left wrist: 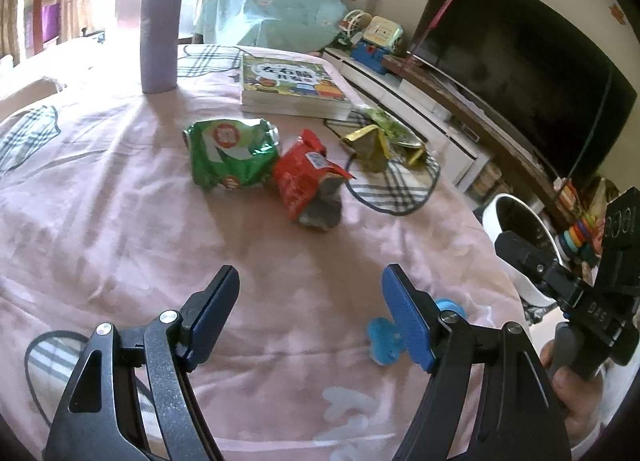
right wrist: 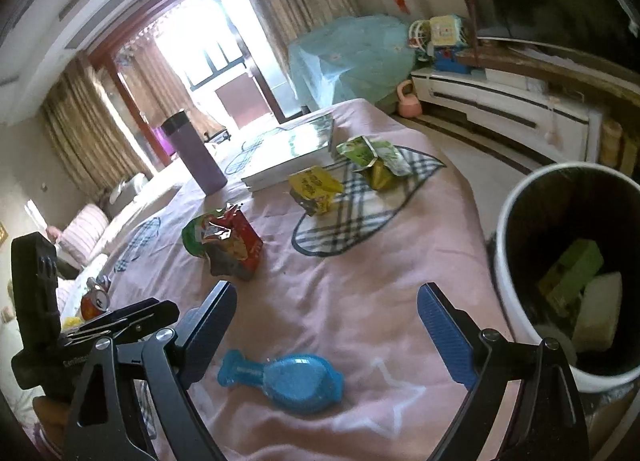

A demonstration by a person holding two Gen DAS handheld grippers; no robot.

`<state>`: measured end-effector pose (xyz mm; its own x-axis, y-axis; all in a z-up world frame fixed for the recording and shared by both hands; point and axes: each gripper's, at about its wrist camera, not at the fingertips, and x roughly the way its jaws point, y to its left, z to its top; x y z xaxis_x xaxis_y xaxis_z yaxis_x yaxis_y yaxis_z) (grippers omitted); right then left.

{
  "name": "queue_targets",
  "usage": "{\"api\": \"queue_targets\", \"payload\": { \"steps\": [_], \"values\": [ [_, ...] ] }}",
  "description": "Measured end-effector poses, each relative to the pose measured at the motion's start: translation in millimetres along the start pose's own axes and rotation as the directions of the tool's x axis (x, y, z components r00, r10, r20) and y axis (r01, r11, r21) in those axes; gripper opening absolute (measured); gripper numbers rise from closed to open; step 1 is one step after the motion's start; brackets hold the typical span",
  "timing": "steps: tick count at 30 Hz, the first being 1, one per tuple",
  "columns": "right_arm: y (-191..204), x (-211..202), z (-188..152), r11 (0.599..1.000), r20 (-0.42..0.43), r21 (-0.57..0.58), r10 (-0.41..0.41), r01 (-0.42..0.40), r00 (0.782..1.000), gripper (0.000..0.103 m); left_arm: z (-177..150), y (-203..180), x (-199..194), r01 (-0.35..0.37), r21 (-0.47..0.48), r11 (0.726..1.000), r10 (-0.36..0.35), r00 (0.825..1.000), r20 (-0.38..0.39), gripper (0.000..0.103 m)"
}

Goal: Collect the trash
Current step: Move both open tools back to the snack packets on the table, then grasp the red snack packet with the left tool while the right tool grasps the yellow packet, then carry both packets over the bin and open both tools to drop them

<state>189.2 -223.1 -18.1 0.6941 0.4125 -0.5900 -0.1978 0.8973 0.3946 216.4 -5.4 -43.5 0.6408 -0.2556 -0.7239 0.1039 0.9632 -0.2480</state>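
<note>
On the pink cloth lie a crumpled green wrapper [left wrist: 230, 153], a red wrapper [left wrist: 308, 181] touching it, and a yellow-green wrapper [left wrist: 380, 141] further back. In the right wrist view the red and green wrappers [right wrist: 228, 241] overlap; a yellow wrapper [right wrist: 316, 189] and a green one [right wrist: 376, 161] lie beyond. A blue plastic piece [right wrist: 284, 379] lies between my right fingers; it also shows behind my left gripper's right finger [left wrist: 384, 341]. My left gripper [left wrist: 310, 317] is open and empty above the cloth. My right gripper [right wrist: 326, 333] is open and empty. The white trash bin [right wrist: 516, 197] stands right of the table with scraps inside.
A purple flask [left wrist: 160, 33] and a stack of books [left wrist: 292, 89] stand at the back of the table. A red can [right wrist: 95, 301] sits at the left edge. A TV [left wrist: 520, 69] and white cabinet [right wrist: 500, 105] line the right wall.
</note>
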Motion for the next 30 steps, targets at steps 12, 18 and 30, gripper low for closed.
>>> {"api": "queue_targets", "payload": {
  "steps": [12, 18, 30],
  "values": [
    [20, 57, 26, 0.997, -0.073, -0.076, 0.013, -0.018, 0.997, 0.073, 19, 9, 29, -0.050, 0.031, 0.998, 0.050, 0.999, -0.002, 0.075],
    [24, 89, 44, 0.993, -0.101, -0.114, -0.002, -0.010, 0.995, 0.069, 33, 10, 51, -0.045, 0.032, 0.998, 0.045, 0.999, -0.016, 0.065],
    [14, 146, 70, 0.991, -0.152, -0.134, -0.032, 0.012, 0.988, 0.027, 45, 6, 78, -0.018, 0.044, 0.999, 0.020, 0.999, -0.044, 0.014]
  ]
}}
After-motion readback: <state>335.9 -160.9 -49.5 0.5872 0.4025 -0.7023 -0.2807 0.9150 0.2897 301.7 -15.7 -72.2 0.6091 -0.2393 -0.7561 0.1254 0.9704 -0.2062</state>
